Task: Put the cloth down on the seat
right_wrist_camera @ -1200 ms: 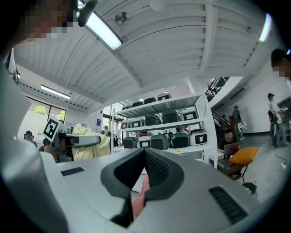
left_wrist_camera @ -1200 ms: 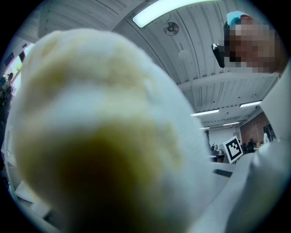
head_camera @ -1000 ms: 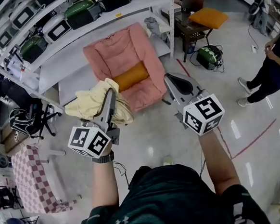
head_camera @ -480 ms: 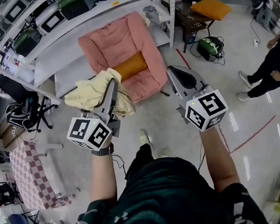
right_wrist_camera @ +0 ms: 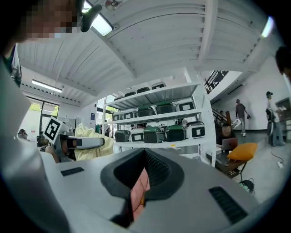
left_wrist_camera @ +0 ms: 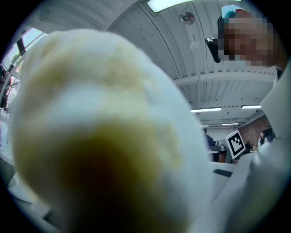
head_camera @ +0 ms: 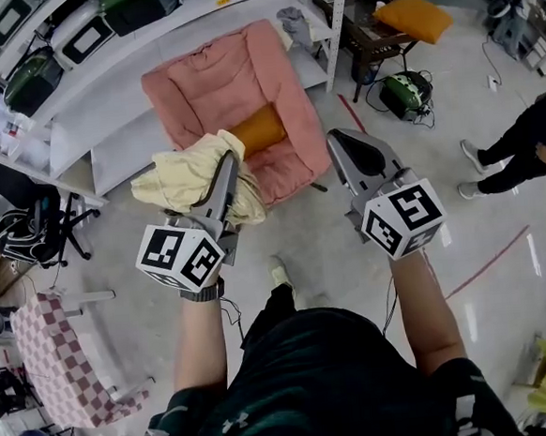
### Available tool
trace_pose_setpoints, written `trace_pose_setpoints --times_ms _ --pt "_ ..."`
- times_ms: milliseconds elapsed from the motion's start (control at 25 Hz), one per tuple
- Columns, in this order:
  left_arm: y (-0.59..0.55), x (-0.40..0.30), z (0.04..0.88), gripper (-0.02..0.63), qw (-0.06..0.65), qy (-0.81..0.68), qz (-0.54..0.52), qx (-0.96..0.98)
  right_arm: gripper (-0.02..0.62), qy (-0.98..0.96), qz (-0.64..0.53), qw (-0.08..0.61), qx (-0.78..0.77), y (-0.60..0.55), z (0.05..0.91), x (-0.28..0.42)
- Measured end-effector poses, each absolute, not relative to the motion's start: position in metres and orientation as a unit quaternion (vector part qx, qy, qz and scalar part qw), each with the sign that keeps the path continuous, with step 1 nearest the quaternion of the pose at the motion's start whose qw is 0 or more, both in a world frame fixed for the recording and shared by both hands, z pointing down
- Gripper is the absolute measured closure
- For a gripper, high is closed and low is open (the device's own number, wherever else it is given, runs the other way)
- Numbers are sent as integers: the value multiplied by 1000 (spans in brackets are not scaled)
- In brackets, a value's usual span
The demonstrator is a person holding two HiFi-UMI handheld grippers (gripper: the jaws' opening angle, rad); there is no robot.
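The left gripper [head_camera: 231, 159] clamps the bunched yellow cloth [head_camera: 187, 177]. The right gripper [head_camera: 336, 140] has its jaws together, empty. An orange cushion [head_camera: 258, 129] lies in the pink seat [head_camera: 208, 81].

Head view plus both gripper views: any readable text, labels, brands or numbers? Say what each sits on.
No word or number reads in any view.
Left gripper and right gripper: cubes carry square black-and-white marker patterns, no letters.
Shirt: small white logo mark, no words.
Yellow tag on the shelf edge: too small to read.
Cases on the shelf: panels too small to read.
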State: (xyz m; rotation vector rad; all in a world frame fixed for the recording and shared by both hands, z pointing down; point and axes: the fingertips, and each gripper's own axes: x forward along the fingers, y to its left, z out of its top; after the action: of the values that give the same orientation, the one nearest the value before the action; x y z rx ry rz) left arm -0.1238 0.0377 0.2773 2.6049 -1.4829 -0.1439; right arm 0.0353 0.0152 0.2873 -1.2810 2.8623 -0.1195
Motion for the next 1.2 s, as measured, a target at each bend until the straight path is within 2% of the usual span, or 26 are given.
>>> trace_pose_setpoints --times_ms 600,1200 --pt "-104 -194 342 538 118 -450 -21 885 592 895 -56 -39 -440 -107 322 -51" --pt "-221 -175 448 528 145 -432 44 889 592 889 -92 -58 -445 -219 386 -42"
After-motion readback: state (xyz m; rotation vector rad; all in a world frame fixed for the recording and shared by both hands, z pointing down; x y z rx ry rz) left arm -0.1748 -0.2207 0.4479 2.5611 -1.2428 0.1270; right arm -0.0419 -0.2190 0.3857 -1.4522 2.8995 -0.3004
